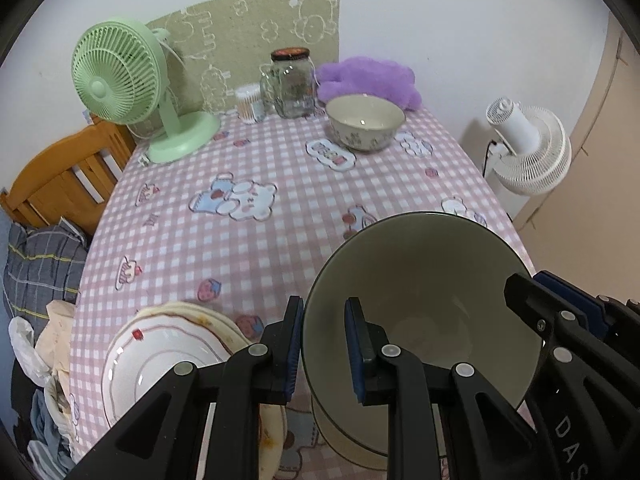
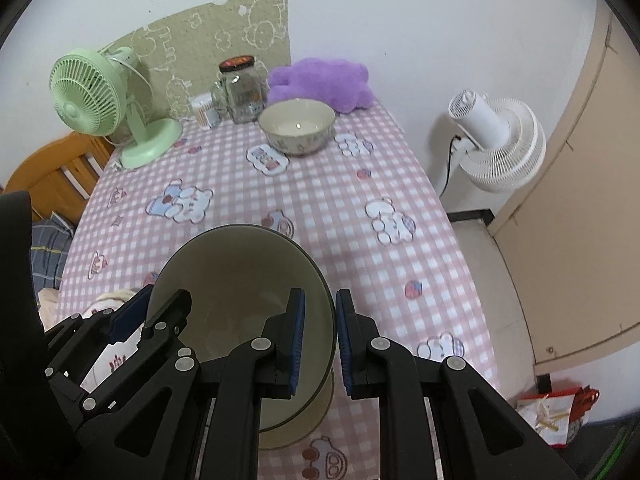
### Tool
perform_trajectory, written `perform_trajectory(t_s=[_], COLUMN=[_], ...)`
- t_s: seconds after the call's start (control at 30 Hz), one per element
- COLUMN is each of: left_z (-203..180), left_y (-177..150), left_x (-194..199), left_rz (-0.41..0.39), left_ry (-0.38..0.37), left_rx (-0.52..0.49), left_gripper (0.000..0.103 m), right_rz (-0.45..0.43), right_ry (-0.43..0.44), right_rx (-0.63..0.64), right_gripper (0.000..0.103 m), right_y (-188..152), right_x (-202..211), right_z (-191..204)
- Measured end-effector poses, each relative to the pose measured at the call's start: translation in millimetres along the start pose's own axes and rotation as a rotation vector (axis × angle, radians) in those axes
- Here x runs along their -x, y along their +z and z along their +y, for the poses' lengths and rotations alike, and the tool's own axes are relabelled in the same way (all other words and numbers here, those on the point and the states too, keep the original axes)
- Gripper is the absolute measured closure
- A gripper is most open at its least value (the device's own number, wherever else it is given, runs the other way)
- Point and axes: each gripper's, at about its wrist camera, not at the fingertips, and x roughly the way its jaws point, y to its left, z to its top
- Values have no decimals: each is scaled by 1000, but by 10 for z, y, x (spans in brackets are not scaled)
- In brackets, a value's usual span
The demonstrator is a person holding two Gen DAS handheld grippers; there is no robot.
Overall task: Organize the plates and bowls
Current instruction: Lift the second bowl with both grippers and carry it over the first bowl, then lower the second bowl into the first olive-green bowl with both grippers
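Note:
A large grey-green bowl (image 1: 420, 280) is held by both grippers just above the checked table. My left gripper (image 1: 323, 350) is shut on its left rim, one finger outside and one inside. My right gripper (image 2: 319, 344) is shut on its right rim (image 2: 240, 272); its fingers also show at the right of the left wrist view (image 1: 560, 316). A second bowl of the same kind (image 2: 296, 420) sits under it. A stack of dirty white plates (image 1: 160, 360) lies to the left. A patterned bowl (image 1: 365, 122) stands at the far side.
A green desk fan (image 1: 120, 80), a glass jar (image 1: 291, 84), a swab box (image 1: 248, 104) and a purple plush (image 1: 368, 80) line the table's far edge. A white floor fan (image 1: 528, 148) stands right of the table. A wooden bed frame (image 1: 68, 172) is at left.

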Motion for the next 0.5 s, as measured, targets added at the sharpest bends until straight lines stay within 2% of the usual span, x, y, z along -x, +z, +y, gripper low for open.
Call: perform_trajectory(t_s=[0.5], left_z=[-66], left_y=[-304], left_x=[-269], left_rz=[105], left_ry=[-1], left_rx=[-32], left_gripper=[85], right_rz=[116], right_ry=[-9], right_rx=[-15], right_gripper=[84], right_y=[-305], right_x=[-272], right_z=[-66])
